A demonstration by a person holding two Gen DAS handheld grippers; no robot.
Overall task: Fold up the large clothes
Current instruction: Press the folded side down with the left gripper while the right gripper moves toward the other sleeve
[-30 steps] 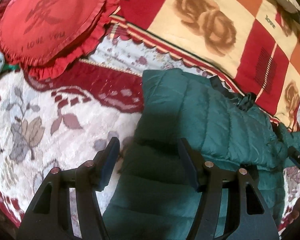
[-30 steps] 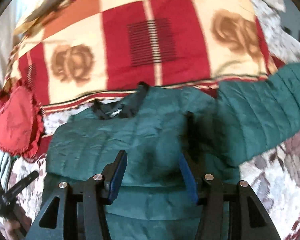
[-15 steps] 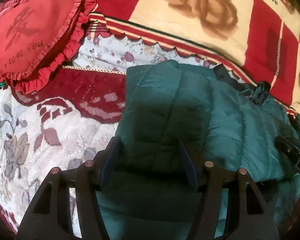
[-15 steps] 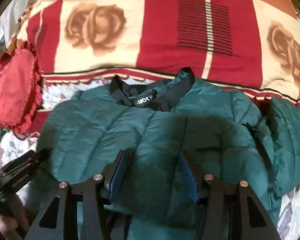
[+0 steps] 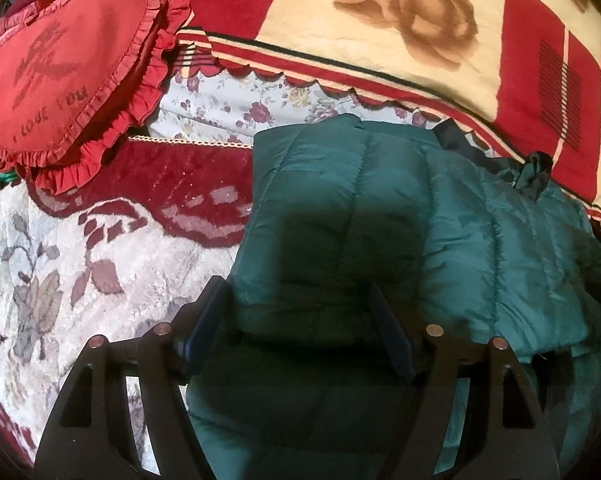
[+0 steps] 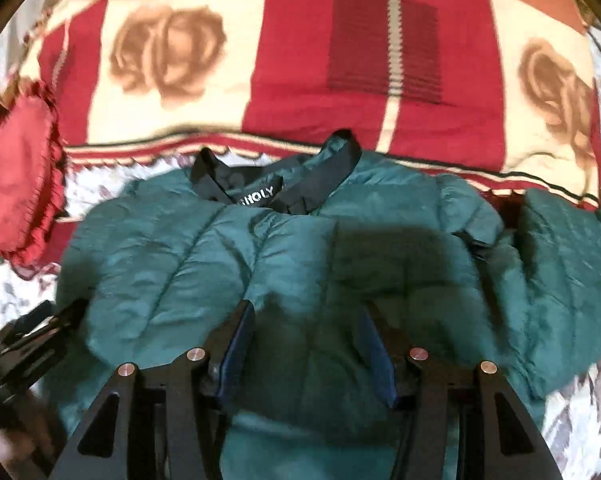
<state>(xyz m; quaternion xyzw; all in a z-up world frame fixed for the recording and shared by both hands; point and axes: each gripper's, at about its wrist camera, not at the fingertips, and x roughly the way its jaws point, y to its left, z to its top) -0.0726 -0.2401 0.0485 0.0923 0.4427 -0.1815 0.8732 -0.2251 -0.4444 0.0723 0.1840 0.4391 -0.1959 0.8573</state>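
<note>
A dark green quilted jacket (image 5: 380,200) lies spread on the bed, its black collar (image 6: 260,196) toward the blanket. Its left side is folded over onto the body with a straight edge. My left gripper (image 5: 296,288) hovers low over that folded panel. Its jaws are opening, with the panel's lower edge between them and the pads not pressing it. Over the chest of the jacket (image 6: 180,260), my right gripper (image 6: 308,309) has its jaws apart with only flat fabric below. One sleeve (image 6: 568,260) stretches out to the right. The left gripper (image 6: 32,332) shows at the lower left of the right wrist view.
A red heart-shaped frilled pillow (image 5: 60,68) lies left of the jacket, seen too as the pillow (image 6: 12,184). A red and cream rose blanket (image 5: 380,20) covers the far side. The floral bedspread (image 5: 60,280) lies under everything.
Both grippers have come lower and closer to the jacket. The left jaws have spread wider over the folded panel. The right view has swung from the sleeve side to the collar and chest.
</note>
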